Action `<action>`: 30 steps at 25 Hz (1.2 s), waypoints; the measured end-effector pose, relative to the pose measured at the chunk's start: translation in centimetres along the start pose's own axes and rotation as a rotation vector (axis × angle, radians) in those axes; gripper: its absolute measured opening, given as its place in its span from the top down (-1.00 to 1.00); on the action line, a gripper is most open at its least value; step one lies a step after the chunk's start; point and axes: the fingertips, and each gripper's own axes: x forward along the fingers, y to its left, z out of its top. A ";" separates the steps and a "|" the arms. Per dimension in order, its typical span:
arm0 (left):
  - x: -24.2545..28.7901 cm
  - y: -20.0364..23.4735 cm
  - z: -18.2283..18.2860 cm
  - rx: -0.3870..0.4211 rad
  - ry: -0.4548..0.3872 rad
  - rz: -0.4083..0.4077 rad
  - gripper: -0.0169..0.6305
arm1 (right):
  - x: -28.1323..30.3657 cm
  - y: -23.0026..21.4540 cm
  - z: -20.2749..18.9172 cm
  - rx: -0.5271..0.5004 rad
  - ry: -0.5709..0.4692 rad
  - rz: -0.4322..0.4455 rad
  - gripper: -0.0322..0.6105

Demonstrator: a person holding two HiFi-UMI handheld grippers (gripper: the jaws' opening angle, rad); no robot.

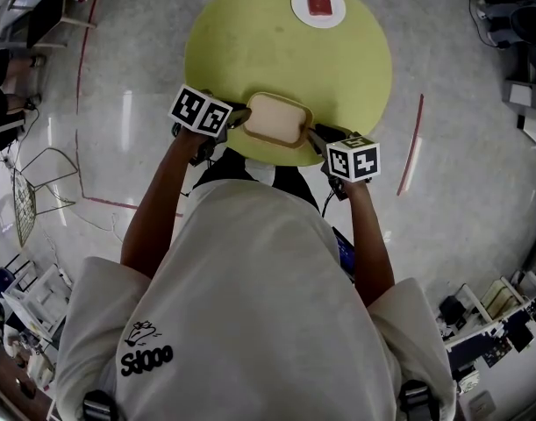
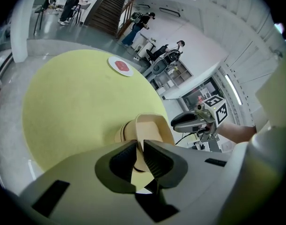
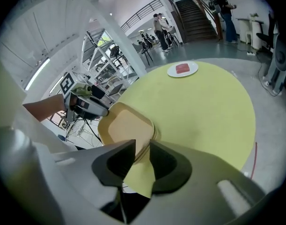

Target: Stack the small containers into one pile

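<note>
A beige container stack [image 1: 276, 119] with rounded corners sits on the round yellow-green table [image 1: 250, 42], close to its near edge. My left gripper [image 1: 241, 117] holds the stack's left rim: in the left gripper view the thin rim of the stack [image 2: 154, 128] runs into the narrow gap of that gripper [image 2: 139, 149]. My right gripper [image 1: 316, 139] is at the opposite rim. In the right gripper view the layered edge of the stack [image 3: 126, 125] lies between the tips of that gripper [image 3: 143, 146]. Each gripper shows in the other's view.
A white plate [image 1: 318, 5] with a red piece on it stands at the table's far side. A grey polished floor with red tape lines surrounds the table. Shelves, chairs and people are far off in the room.
</note>
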 end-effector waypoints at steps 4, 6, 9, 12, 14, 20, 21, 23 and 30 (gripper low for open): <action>-0.2 0.1 -0.1 0.013 0.009 0.024 0.80 | 0.7 -0.5 -0.7 -0.005 0.035 -0.019 0.60; 0.1 0.2 -0.4 0.007 0.020 0.023 0.80 | 1.0 -0.5 -1.0 -0.002 0.043 -0.013 0.60; 0.7 1.0 -1.2 -0.021 0.038 0.017 0.82 | 1.4 -0.5 -1.3 0.014 0.045 -0.010 0.60; 1.3 1.9 -1.6 -0.082 0.023 -0.006 0.83 | 1.7 -0.5 -1.3 0.027 0.047 -0.004 0.60; 1.6 1.9 -1.5 -0.112 0.008 -0.034 0.83 | 1.7 -0.7 -1.3 0.025 0.053 0.000 0.59; 1.4 2.0 -1.5 -0.085 0.000 -0.043 0.83 | 2.0 -0.6 -1.3 0.036 0.063 0.011 0.59; 1.2 2.0 -1.5 -0.064 0.003 -0.027 0.81 | 2.0 -0.5 -1.3 0.039 0.061 0.020 0.59; 0.8 2.2 -1.3 -0.023 0.009 -0.002 0.66 | 1.8 -0.4 -0.8 0.052 0.044 0.040 0.55; -3.8 3.0 3.5 0.084 -0.166 0.050 0.61 | -1.0 -0.7 3.7 0.115 -0.112 0.032 0.55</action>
